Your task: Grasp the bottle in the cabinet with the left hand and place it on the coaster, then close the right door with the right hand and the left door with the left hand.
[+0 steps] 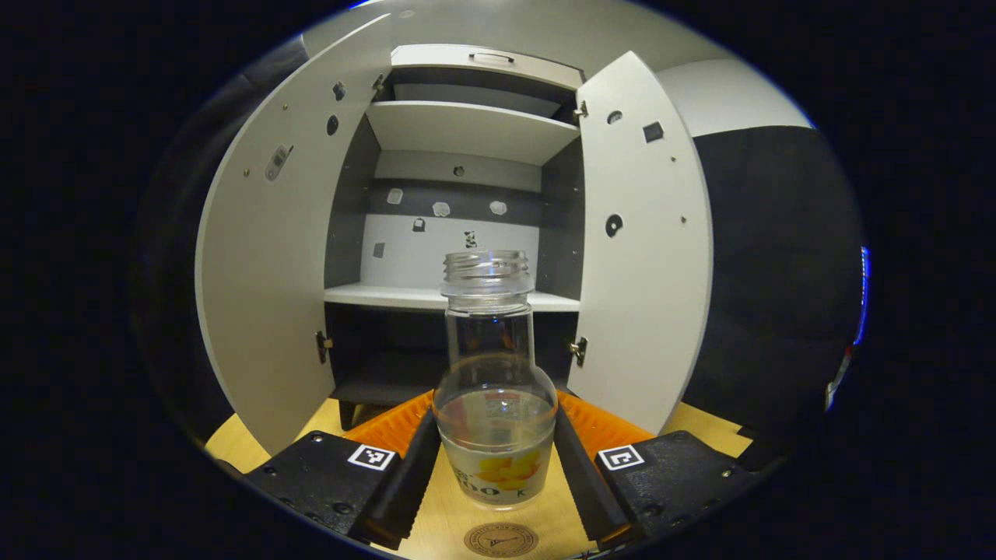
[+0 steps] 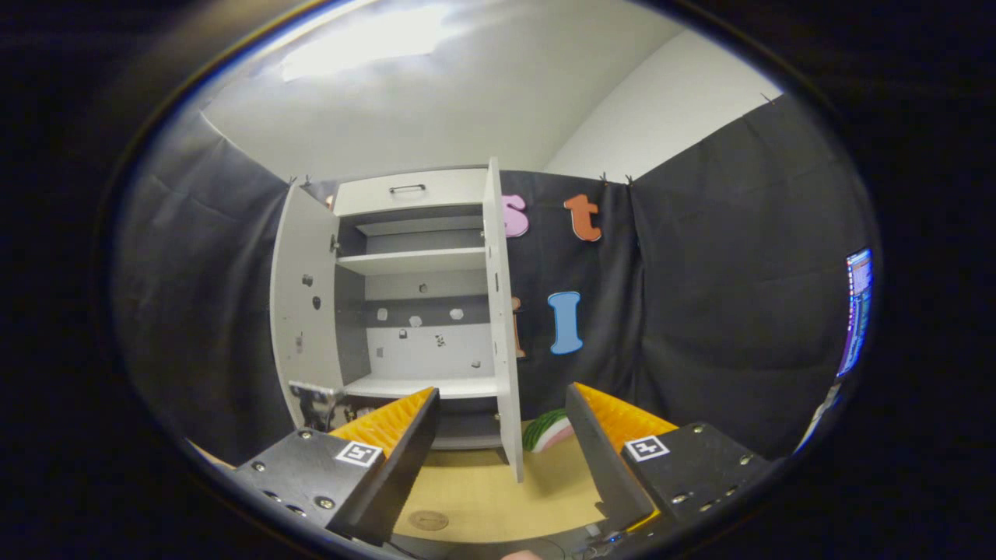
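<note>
Wooden table (image 2: 482, 490) with coaster (image 2: 429, 519), cabinet (image 2: 420, 311)

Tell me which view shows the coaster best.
The left gripper view: the coaster lies close, just below the bottle held in the left gripper. The right gripper view shows it small and flattened on the table.

The bottle (image 1: 496, 389) label perhaps reads "00 K"; the rest is illegible.

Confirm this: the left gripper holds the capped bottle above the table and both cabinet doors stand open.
One thing is wrong: the bottle has no cap; the left gripper view shows its threaded neck open. The rest holds: the left gripper has its jaws on it above the table, and the left door and right door stand open.
</note>
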### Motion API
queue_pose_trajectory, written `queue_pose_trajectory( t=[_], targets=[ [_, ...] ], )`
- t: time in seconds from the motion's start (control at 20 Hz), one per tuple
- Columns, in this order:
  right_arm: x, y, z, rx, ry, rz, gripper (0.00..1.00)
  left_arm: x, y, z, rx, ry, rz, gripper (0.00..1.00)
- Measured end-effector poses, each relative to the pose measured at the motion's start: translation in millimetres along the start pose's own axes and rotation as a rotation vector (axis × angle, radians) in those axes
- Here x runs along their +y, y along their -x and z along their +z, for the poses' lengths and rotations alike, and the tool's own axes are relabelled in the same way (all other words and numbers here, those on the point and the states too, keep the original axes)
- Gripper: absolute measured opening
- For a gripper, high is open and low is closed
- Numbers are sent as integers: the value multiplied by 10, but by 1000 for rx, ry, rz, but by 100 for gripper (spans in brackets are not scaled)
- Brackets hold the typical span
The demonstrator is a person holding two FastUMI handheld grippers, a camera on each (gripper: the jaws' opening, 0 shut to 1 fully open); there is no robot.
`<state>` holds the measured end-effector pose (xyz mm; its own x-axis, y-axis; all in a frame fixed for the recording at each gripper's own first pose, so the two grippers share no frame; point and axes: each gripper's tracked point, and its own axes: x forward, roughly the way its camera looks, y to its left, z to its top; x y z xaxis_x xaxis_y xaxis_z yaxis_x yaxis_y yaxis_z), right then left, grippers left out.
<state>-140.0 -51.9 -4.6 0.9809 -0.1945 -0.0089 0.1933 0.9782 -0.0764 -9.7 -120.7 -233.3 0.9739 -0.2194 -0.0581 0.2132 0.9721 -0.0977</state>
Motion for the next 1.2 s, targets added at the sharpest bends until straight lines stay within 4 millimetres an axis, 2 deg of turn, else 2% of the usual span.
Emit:
queue_pose_trajectory(
  t=[0.2,0.3,0.45,0.55,0.7,0.85,1.05,1.2],
  targets=[
    [0,-204,-45,7,-13,-3,98,-158,139,-791,86,-3,-98,81],
    [-49,-316,-83,21,-6,-21,98,-181,196,-1079,103,-34,-135,80],
    [-109,-483,-161,42,8,-46,98,-187,211,-1392,124,-96,-182,80],
    [-93,-580,-236,55,30,-51,98,-204,205,-1496,131,-117,-211,81],
    [6,-701,-311,58,62,-28,98,-320,159,-1489,89,-136,-263,80],
    [58,-785,-426,76,60,-26,98,-261,89,-1577,83,-176,-273,81],
    [41,-767,-496,81,33,-35,98,-176,98,-1677,131,-151,-269,81],
    [-46,-695,-517,89,30,-51,98,-214,139,-1607,121,-182,-290,82]
  ],
)
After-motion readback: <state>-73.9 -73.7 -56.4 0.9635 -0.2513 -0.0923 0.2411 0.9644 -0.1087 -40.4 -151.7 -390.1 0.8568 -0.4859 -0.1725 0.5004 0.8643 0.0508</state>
